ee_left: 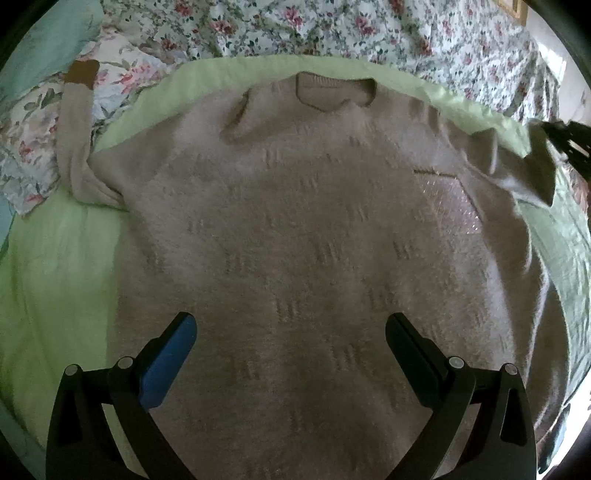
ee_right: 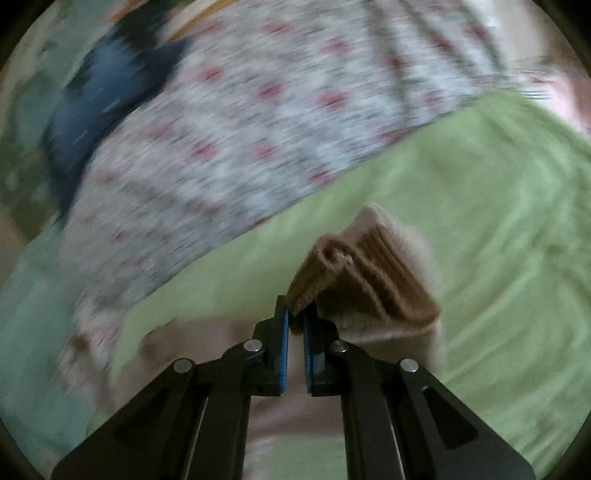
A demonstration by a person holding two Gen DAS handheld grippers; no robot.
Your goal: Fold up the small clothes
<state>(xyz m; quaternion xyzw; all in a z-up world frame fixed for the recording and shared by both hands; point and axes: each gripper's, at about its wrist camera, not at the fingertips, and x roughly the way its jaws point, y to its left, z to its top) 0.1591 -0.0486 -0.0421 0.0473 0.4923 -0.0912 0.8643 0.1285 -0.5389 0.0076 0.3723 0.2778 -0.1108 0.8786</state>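
On my right wrist view the floral quilt [ee_right: 258,122] and a dark blue shape [ee_right: 96,107] at upper left are motion-blurred; I can't identify the shape. The sweater's [ee_left: 295,240] hem is cut off at the left view's bottom.

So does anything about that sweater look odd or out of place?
The sweater lies mostly flat on the green sheet, but one sleeve trails off onto the floral bedding. The right gripper pinches the other brown cuff.
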